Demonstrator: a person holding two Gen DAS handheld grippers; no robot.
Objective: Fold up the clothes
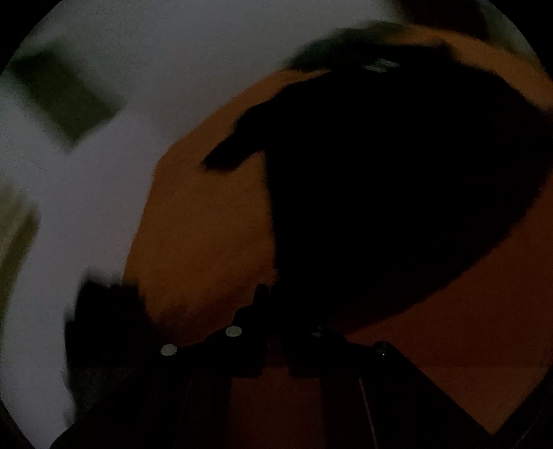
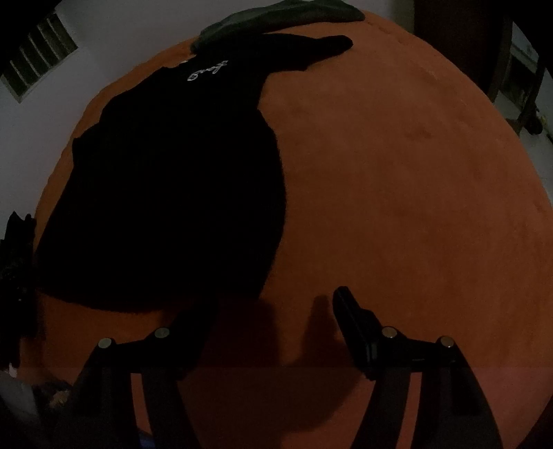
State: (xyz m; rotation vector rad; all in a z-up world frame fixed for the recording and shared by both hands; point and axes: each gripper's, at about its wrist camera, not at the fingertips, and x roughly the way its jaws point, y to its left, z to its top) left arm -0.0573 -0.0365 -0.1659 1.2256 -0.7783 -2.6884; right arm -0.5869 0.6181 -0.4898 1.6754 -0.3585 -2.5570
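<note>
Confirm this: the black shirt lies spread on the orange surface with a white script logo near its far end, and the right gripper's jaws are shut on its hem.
Wrong on the jaws. The right wrist view shows the right gripper with jaws wide apart over bare orange surface, holding nothing. The black shirt does lie spread there, its white script logo near the far end.

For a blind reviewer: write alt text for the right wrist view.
A black long-sleeved garment with small white script lettering lies spread on a rust-orange velvety surface, one sleeve stretched toward a grey-green cloth at the far edge. The open right tongs hover near its hem, gripping nothing.
</note>
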